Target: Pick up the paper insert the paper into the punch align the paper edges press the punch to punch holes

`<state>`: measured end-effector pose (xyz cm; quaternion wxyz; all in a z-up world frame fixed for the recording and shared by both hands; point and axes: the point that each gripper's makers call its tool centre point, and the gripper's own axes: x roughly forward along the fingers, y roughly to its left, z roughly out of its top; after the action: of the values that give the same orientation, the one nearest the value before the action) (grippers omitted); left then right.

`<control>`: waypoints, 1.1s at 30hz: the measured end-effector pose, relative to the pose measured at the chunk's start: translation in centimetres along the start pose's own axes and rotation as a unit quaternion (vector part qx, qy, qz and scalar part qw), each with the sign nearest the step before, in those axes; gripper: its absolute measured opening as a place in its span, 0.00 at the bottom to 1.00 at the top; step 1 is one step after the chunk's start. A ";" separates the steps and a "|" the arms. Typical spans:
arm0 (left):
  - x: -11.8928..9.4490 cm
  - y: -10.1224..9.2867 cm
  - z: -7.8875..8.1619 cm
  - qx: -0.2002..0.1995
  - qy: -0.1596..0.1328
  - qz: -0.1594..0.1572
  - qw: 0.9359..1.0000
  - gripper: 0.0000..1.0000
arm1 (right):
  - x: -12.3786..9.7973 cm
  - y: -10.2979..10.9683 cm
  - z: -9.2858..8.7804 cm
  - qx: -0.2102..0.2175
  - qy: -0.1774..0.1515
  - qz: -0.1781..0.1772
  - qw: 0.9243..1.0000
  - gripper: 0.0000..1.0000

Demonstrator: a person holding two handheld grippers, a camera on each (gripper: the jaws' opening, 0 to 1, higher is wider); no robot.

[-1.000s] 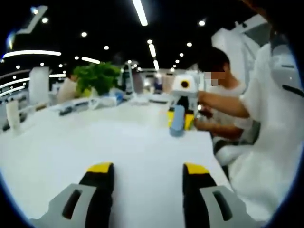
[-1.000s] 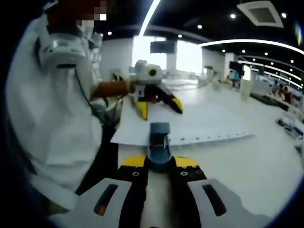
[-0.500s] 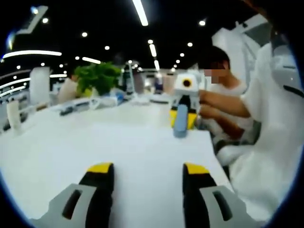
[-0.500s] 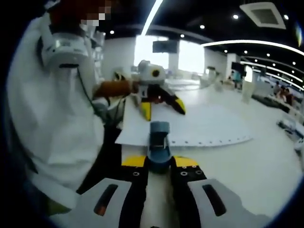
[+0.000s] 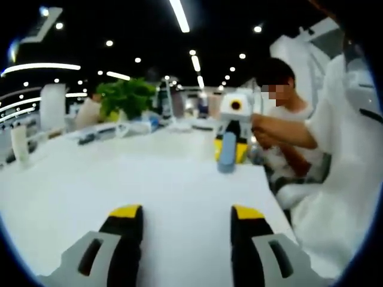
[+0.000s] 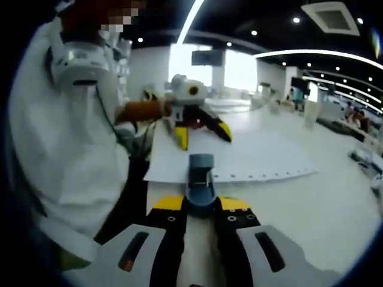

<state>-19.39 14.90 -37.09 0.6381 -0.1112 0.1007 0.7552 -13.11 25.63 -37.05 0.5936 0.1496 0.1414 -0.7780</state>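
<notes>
Left claw [image 5: 187, 216]: jaws spread wide, nothing between them.
Right claw [image 6: 200, 203]: jaws closed on the blue punch [image 6: 200, 178] ahead.

1. In the right gripper view the paper [image 6: 251, 156] sits a touch lower and further left against the punch [image 6: 200, 179] than half a second ago, close to where it lay a second ago; its near edge with the row of holes again runs just past the punch's far end.
2. In the same view the left gripper [image 6: 200, 133] on the paper is slightly left of and above its place half a second ago.
3. In the left gripper view the right gripper [image 5: 228, 149] and the punch [image 5: 227, 153] it clamps stand marginally higher than a second ago.
</notes>
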 end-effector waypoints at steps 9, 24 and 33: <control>0.0 0.1 0.0 -0.001 0.000 0.002 1.000 0.59 | 0.3 -0.2 0.0 -0.005 0.004 0.012 1.000 0.22; 0.0 -0.3 0.0 0.006 0.000 -0.008 1.000 0.65 | 0.5 -0.3 0.1 0.043 -0.005 0.000 0.999 0.32; 0.1 0.1 -0.1 -0.001 0.003 -0.003 1.000 0.64 | -0.1 -0.3 0.0 0.032 -0.006 -0.007 0.999 0.22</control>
<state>-19.53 14.98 -37.21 0.6400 -0.1145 0.1015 0.7529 -13.35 25.80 -37.05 0.5841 0.1628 0.1143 -0.7869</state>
